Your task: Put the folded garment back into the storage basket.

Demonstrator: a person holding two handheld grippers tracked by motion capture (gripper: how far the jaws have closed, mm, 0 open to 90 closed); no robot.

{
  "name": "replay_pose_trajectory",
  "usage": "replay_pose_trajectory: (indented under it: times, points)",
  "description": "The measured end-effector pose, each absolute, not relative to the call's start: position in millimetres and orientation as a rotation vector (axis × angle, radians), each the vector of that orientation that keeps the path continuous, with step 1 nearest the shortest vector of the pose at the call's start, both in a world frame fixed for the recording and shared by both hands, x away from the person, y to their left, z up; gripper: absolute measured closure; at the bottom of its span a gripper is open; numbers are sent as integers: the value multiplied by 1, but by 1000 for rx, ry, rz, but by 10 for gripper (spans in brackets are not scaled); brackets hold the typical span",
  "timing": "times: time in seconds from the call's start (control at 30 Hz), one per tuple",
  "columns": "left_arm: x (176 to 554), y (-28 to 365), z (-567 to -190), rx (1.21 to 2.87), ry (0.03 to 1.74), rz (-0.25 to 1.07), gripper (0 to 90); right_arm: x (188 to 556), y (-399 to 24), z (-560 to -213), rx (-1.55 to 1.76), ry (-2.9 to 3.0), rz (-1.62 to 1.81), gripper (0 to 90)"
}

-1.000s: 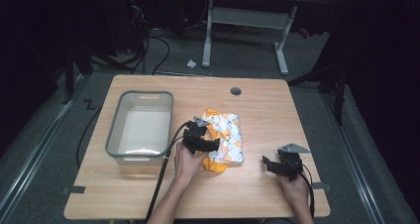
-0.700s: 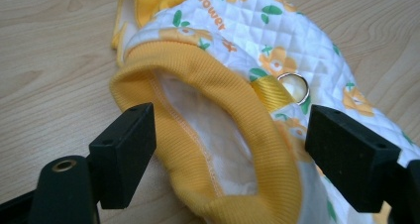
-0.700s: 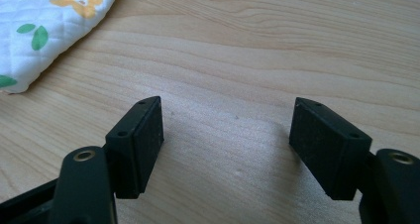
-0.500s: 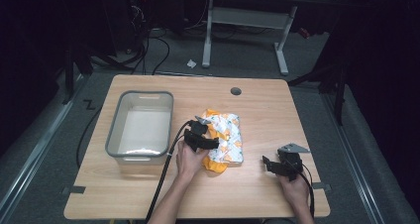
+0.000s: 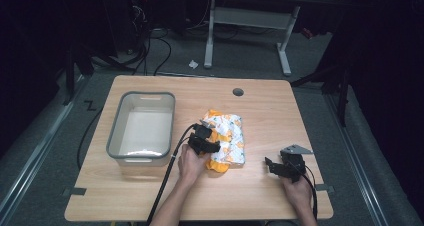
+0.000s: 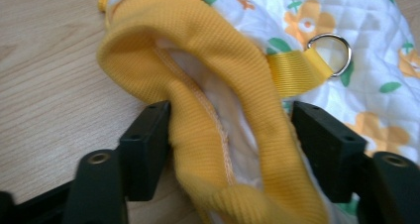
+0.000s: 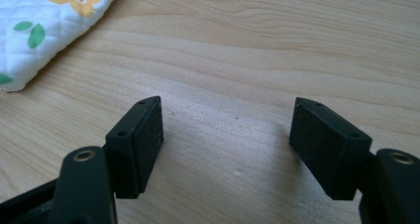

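From above, the left gripper (image 5: 206,140) sits on the near-left edge of a quilted white, orange-flowered cloth garment (image 5: 228,141) lying mid-table, just right of a clear plastic bin (image 5: 118,136). In the left gripper view its jaws have just been closing around the garment's ribbed yellow cuff (image 6: 233,135), both pads touching it. In the right gripper view the right gripper (image 7: 228,149) gapes wide over bare wood, the garment well off to its upper left.

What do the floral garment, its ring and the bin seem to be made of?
Floral garment: quilted white fabric, matte, stitched in diamonds, probably cotton. Its yellow edging: ribbed knit, with the left gripper having just been closing around it. Ring: shiny metal, by its glint, held by a woven yellow strap. Bin: translucent plastic with a grey rim, seemingly.
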State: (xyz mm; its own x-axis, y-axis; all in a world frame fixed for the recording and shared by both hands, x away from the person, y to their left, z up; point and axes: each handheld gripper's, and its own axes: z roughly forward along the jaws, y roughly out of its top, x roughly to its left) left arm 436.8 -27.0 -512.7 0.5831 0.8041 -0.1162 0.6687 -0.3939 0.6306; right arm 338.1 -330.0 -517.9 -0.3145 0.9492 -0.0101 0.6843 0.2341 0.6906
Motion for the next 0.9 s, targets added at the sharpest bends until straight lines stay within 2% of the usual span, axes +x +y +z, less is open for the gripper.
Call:
replay_pose_trajectory:
  times: [0.17, 0.2, 0.23, 0.33, 0.67, 0.9]
  points:
    - [436, -28, -511, 2172, 1151, 238, 578, 338, -330, -518, 1498, 2083, 826, 296]
    - [436, -29, -511, 2176, 1146, 227, 578, 338, -330, -518, 1498, 2083, 826, 295]
    - [436, -29, -510, 2177, 1146, 216, 627, 338, -330, -518, 1497, 2083, 826, 296]
    - [435, -30, -509, 2177, 1147, 209, 669, 338, -330, -518, 1497, 2082, 826, 296]
    - [432, -28, -503, 2163, 1109, 236, 726, 338, -330, -518, 1497, 2084, 827, 295]
    - [428, -27, -496, 2139, 1094, 222, 731, 338, -330, -518, 1496, 2085, 827, 294]
